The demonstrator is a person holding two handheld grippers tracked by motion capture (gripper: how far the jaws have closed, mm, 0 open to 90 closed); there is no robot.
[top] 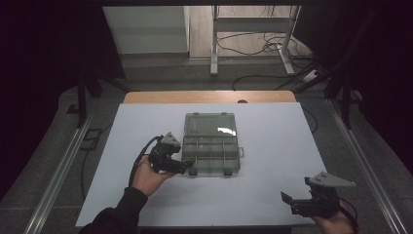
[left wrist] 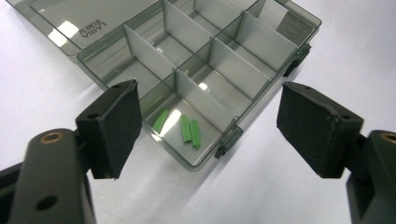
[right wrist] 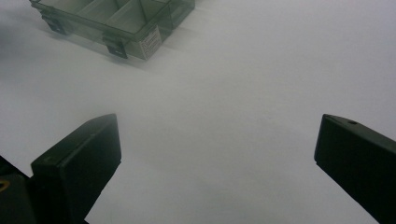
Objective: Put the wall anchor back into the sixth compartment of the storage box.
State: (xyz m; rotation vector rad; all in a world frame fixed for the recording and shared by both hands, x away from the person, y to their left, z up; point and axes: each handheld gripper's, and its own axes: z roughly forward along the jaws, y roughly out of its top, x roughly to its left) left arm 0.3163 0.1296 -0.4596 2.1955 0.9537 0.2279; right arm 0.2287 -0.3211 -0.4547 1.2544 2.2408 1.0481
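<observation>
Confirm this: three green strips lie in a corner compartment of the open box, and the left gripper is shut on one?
Not quite. The left gripper is open, holding nothing, as the left gripper view shows; the three green strips do lie loose in a corner compartment of the open box.

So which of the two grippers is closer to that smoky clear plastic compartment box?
The left gripper, at the box's near left corner; the right gripper sits far off toward the table's near right edge.

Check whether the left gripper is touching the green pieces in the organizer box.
Apart. In the left gripper view the left gripper stands open, while the green pieces lie loose in a corner compartment of the organizer box.
</observation>
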